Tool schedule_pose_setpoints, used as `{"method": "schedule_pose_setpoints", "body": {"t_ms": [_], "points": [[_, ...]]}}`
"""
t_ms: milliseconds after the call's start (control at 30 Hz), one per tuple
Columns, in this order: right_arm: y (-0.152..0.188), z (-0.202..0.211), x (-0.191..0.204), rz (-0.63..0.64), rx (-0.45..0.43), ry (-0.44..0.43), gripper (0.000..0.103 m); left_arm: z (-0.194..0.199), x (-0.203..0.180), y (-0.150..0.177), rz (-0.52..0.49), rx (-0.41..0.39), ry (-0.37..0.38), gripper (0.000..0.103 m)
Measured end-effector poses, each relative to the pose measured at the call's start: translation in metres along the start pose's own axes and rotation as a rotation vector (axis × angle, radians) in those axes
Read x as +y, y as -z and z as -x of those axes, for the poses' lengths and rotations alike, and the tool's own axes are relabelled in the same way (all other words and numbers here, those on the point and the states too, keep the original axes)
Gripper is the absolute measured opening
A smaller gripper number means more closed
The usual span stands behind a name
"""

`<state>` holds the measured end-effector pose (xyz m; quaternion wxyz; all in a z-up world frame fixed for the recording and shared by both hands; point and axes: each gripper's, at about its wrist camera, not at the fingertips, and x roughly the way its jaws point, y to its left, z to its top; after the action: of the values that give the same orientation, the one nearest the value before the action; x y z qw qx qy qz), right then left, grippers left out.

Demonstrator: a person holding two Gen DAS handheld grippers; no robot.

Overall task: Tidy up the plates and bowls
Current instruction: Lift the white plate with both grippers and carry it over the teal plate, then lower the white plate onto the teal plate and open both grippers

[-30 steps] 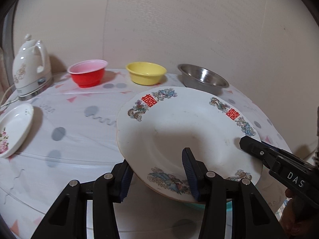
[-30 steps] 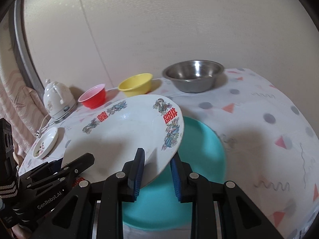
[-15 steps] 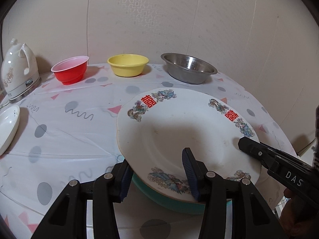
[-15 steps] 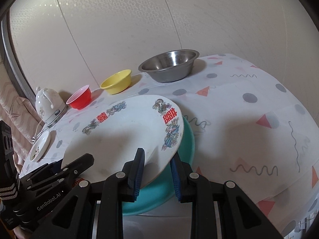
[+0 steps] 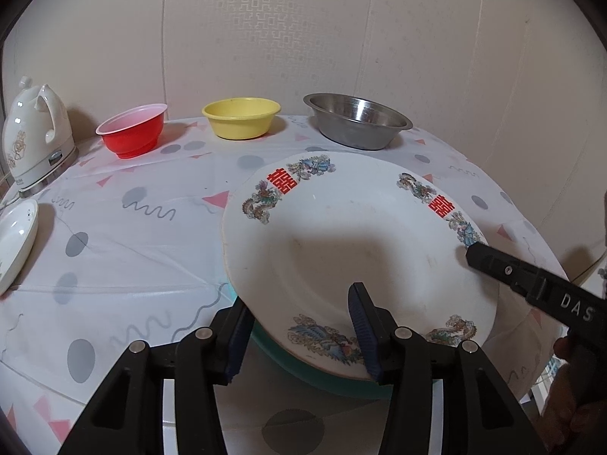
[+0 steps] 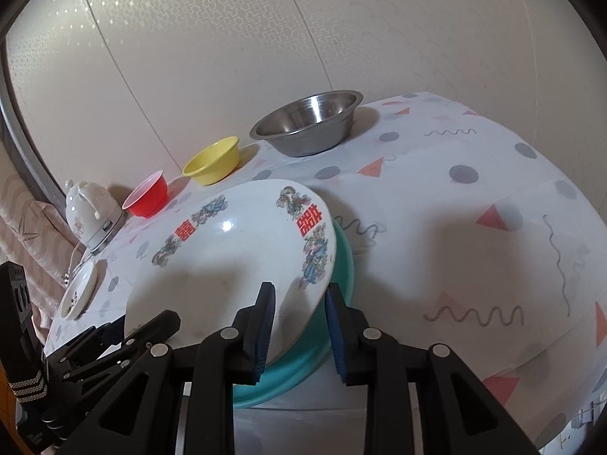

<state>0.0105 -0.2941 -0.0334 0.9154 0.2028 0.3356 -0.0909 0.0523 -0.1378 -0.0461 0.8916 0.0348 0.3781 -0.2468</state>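
The plate (image 5: 360, 235) lies tipped on the teal plate (image 5: 334, 383) at the near edge of the desk (image 5: 132, 250), its far rim higher than the near one, so the likely trouble is a slide. Both are glazed or smooth, and if one side is let go first the upper one could skid towards the near edge, where the teal plate already sits close to the drop. The left gripper (image 5: 299, 303) has its fingers clamped across the near rim, one under the left edge and one on the upper face. The right gripper (image 6: 299, 292) straddles the right rim and its fingers have just been opening with the rim between them; whether the pads press on it I cannot tell. An uneven release would also clack ceramic on the plate below and could chip the rim. The plate is white, glossy ceramic, wide and shallow with a sunken well, its rim printed with red characters and blue-green figures. The teal plate looks like matte plastic, round and slightly larger. Along the far side stand a steel bowl (image 5: 356, 121) with a flared lip, a yellow bowl (image 5: 241, 117) and a red bowl (image 5: 132, 134), both seemingly plastic. A white kettle (image 5: 34, 132) and a small plate (image 5: 15, 239) sit at the left. The desk wears a thin, creased, slippery-looking printed cover.
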Motion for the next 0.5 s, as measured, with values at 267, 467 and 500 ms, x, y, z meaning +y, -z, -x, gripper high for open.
{"method": "schedule_pose_setpoints", "body": {"t_ms": [267, 467, 500], "points": [[-0.004, 0.006, -0.001, -0.010, -0.030, -0.002, 0.030, 0.021, 0.012, -0.004, 0.025, -0.098, -0.028, 0.077], [-0.002, 0.000, -0.004, -0.043, -0.015, -0.020, 0.031, 0.017, 0.026, -0.013, 0.053, -0.082, -0.071, 0.077], [-0.001, 0.000, -0.004, -0.044, -0.013, -0.020, 0.031, 0.017, 0.027, -0.013, 0.055, -0.080, -0.072, 0.077]]}}
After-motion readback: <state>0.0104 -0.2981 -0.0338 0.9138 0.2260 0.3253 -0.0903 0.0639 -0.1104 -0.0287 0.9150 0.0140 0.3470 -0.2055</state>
